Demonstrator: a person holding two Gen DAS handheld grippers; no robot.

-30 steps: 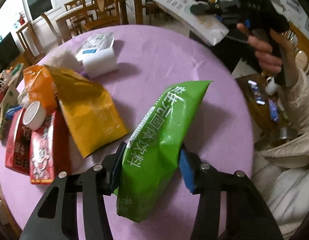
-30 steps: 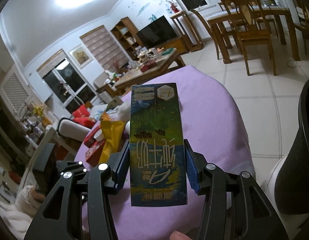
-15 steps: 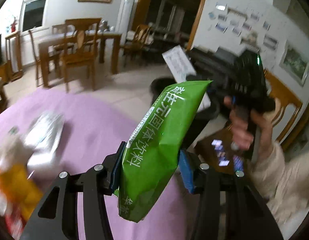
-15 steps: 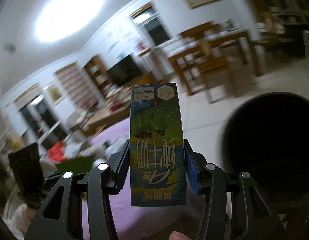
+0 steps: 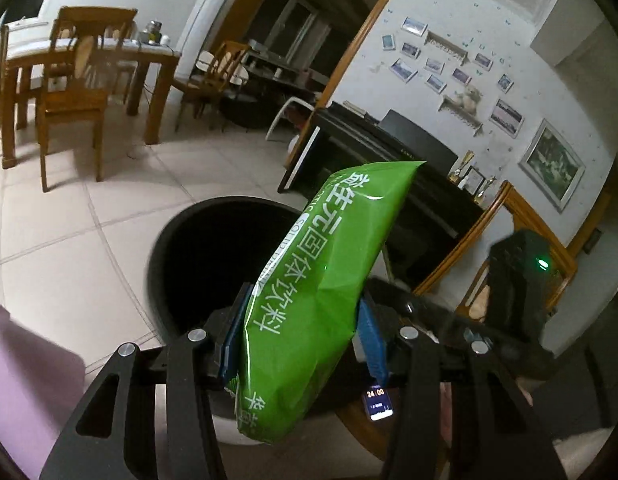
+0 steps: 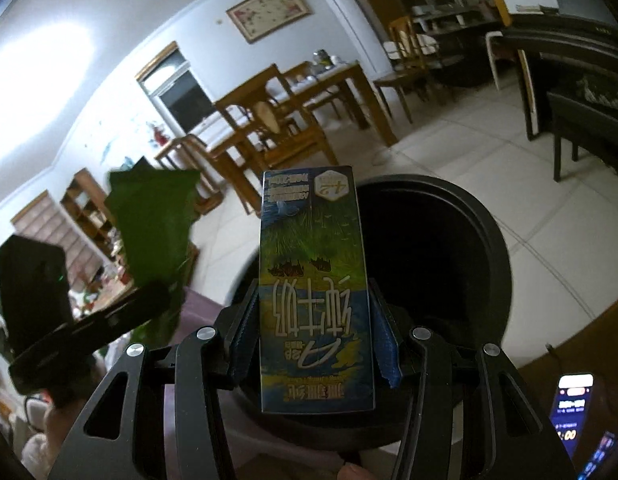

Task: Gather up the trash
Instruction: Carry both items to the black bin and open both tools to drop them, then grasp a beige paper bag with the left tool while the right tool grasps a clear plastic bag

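Note:
My left gripper is shut on a green snack bag, which sticks up and hangs over the near rim of a round black trash bin on the tiled floor. My right gripper is shut on a blue and green milk carton, held upright over the left part of the same bin. In the right wrist view the green bag and the body of the left gripper show at the left. The right gripper's body shows at the right of the left wrist view.
A corner of the purple table shows at the lower left. Wooden dining chairs and a table stand across the tiled floor. A black piano stands behind the bin. A lit phone lies at the lower right.
Both grippers have swung away from the purple table, carrying the bag and the carton, and now hang over the black bin. Both grips are unchanged.

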